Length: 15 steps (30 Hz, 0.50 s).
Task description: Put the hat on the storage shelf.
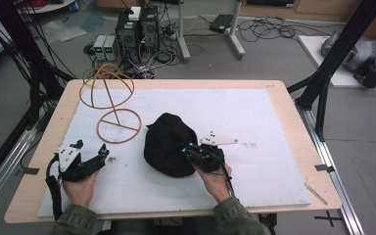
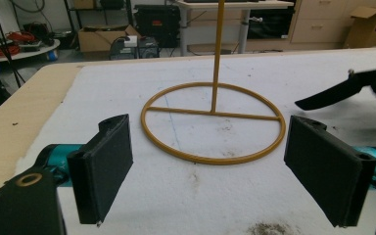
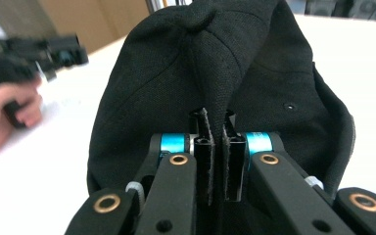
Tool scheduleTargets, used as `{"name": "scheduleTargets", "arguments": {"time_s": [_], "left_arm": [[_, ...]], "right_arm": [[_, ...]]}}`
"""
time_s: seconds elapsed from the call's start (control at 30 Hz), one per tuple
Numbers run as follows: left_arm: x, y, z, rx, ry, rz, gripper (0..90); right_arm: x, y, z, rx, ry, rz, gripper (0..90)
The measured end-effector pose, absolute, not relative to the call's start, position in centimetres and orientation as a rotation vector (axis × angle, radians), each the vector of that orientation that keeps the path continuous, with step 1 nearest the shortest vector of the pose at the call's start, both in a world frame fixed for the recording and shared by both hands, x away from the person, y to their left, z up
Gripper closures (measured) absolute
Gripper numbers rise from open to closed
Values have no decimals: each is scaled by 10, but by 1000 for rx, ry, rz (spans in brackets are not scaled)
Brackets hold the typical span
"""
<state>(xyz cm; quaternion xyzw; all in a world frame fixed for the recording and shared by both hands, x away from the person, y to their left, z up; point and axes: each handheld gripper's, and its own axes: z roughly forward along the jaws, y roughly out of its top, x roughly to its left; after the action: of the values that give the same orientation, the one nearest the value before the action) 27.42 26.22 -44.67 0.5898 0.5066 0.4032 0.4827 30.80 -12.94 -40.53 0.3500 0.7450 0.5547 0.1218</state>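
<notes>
1. Your right gripper (image 1: 188, 151) is clamped on the black cap (image 1: 169, 143). In the right gripper view its jaws stand pressed together with a pinched fold of the cap's cloth (image 3: 215, 73) caught between the pads.
2. The cap lies on the white sheet (image 1: 254, 127) directly ahead of your right gripper. Its dome rises in front of the jaws, and its body spreads to both sides of them.
3. Your left gripper (image 1: 104, 154) is wide apart and holds nothing. In the left gripper view the two black pads (image 2: 108, 161) stand far from each other with bare sheet between them.
4. The yellow wire stand (image 2: 214, 122) sits just ahead of your left gripper. Its round base lies flat on the sheet, centred between the jaws but beyond their tips, and its post rises upright from the crossbar.
5. From the left gripper, the cap's brim (image 2: 333, 93) shows off to the right and farther out, apart from the stand's ring.
6. In the high view the cap lies between your two grippers, touching the right one and well apart from the left.
</notes>
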Motion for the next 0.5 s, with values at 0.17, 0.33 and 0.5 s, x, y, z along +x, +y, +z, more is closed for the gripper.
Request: {"name": "scheduleTargets", "arguments": {"time_s": [0.17, 0.33, 0.5], "left_arm": [[274, 261, -447, 1439, 1226, 972, 183], [275, 260, -446, 1428, 1230, 975, 183], [276, 259, -447, 1425, 1232, 968, 183]], "right_arm": [[304, -133, -390, 977, 2069, 1685, 871], [301, -133, -351, 883, 1892, 1780, 871], [308, -130, -323, 846, 1781, 1891, 872]]}}
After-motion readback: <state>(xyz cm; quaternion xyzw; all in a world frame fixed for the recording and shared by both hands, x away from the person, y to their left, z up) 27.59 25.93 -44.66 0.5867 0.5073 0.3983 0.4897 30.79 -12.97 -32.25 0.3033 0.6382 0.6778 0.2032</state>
